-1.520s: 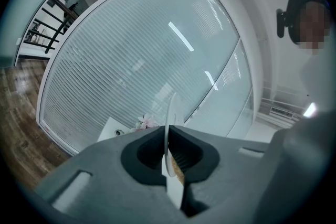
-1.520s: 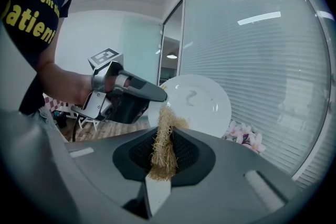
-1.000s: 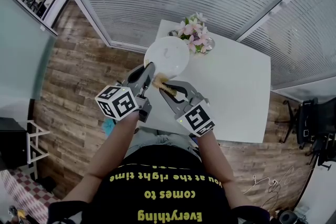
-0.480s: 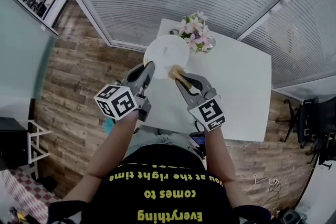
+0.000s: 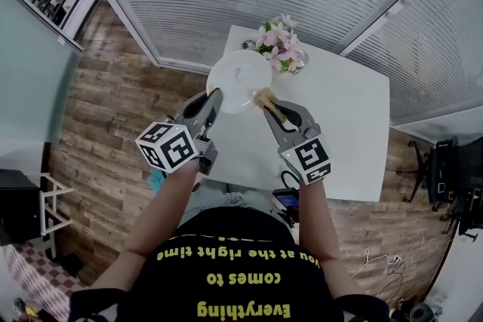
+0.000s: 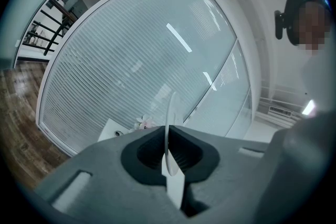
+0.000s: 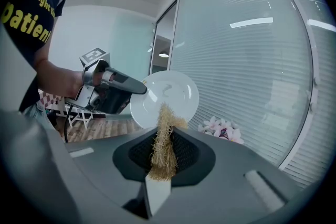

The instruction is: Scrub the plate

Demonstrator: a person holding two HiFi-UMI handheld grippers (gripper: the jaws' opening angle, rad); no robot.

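Working above the white surface (image 5: 339, 132) (flowers (image 5: 281, 49) at its far edge).
Holding the white plate (image 5: 240, 81) on edge, rim pinched in the left claw (image 6: 168, 149); clamping a straw-coloured scrubber (image 7: 164, 139) in the right claw (image 7: 163, 155), tip at the plate's lower rim.

1 plate (image 5: 240, 79), 1 scrubber (image 5: 266, 97), 1 table (image 5: 339, 132)

Left gripper (image 5: 214, 96) level, fingers clamped; right gripper (image 5: 269, 99) angled down, fingers clamped
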